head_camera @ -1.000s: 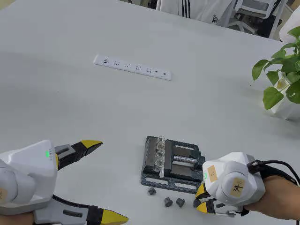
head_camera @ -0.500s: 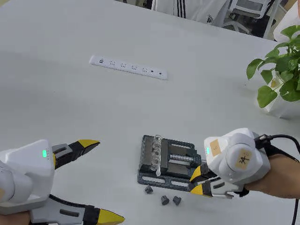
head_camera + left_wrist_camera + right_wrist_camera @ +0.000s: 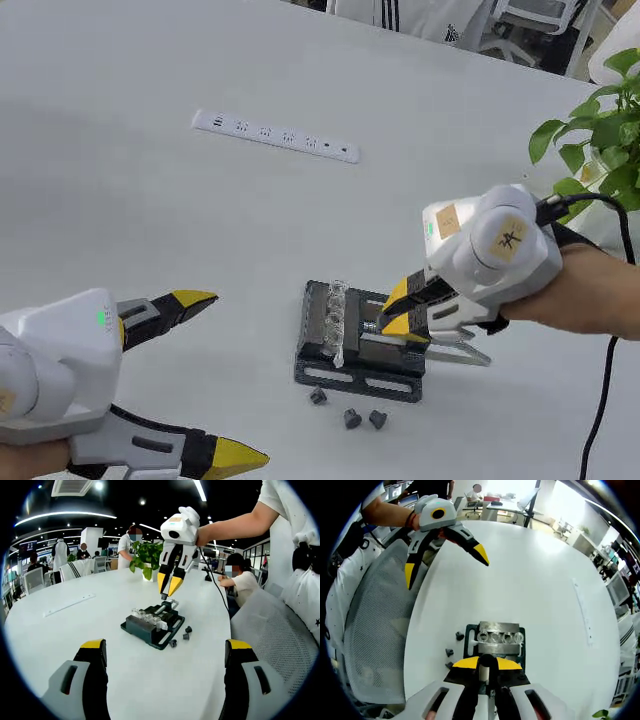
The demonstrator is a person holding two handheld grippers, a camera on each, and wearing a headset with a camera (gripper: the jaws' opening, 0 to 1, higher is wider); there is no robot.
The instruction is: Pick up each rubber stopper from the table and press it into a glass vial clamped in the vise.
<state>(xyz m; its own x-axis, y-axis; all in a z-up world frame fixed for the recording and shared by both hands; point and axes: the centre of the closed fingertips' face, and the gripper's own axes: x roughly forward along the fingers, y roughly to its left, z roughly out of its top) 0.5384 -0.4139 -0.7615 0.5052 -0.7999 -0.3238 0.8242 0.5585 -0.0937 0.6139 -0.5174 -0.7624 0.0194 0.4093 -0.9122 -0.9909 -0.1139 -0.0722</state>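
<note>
My left hand-held gripper [image 3: 230,378] and right hand-held gripper [image 3: 392,312] are white-shelled, with black jaws tipped yellow and a small green light on each. The rubber stopper [image 3: 482,669] in the right one's tips looks pale grey. The loose stoppers [image 3: 352,418] at the vise's six o'clock are dark grey. The vise [image 3: 345,378] is charcoal, the vials [image 3: 333,320] clear, the desk [image 3: 150,220] white, the power strip [image 3: 275,136] at eleven o'clock white, the plant [image 3: 600,130] at two o'clock green

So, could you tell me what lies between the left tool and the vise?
Only bare table; the head view shows nothing between the left tool and the vise.
</note>
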